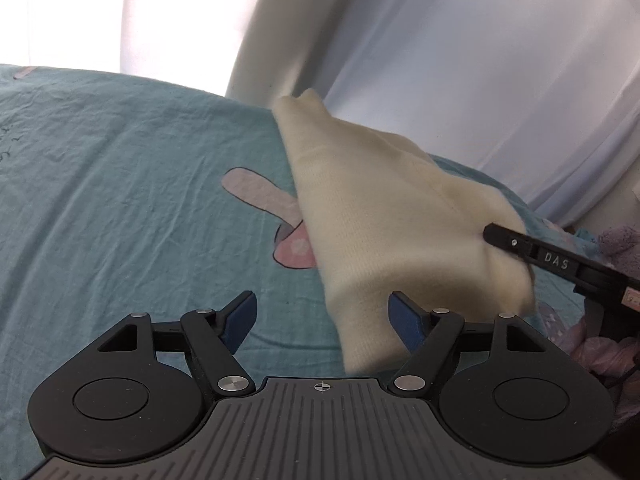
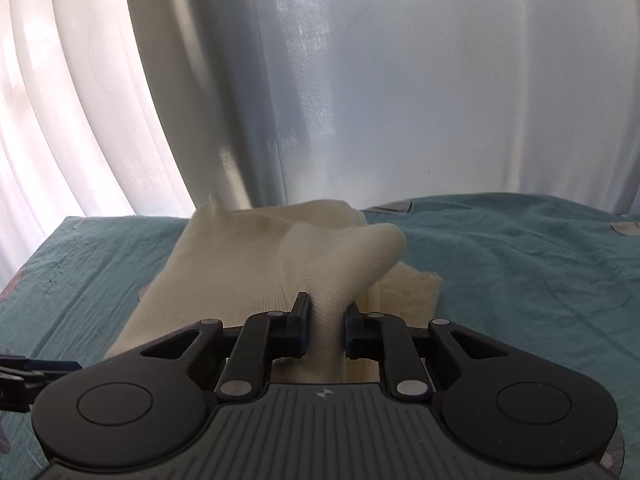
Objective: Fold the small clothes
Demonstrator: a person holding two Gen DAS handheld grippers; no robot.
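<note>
A cream knitted garment (image 1: pixel 368 216) lies folded on a teal bedsheet (image 1: pixel 120 184). In the right wrist view my right gripper (image 2: pixel 326 320) is shut on a raised fold of the cream garment (image 2: pixel 248 264), the cloth pinched between its blue pads. The same gripper shows in the left wrist view as a black finger (image 1: pixel 520 246) pressed into the garment's right edge. My left gripper (image 1: pixel 322 316) stands open just above the sheet. The garment's near corner lies between its blue pads (image 1: pixel 404 316) without being pinched.
The sheet carries a pink cartoon print (image 1: pixel 276 216). White curtains (image 2: pixel 80 100) hang behind the bed. A pale wall panel (image 2: pixel 400 80) stands at the far edge. A purple plush object (image 1: pixel 616 240) lies at the right.
</note>
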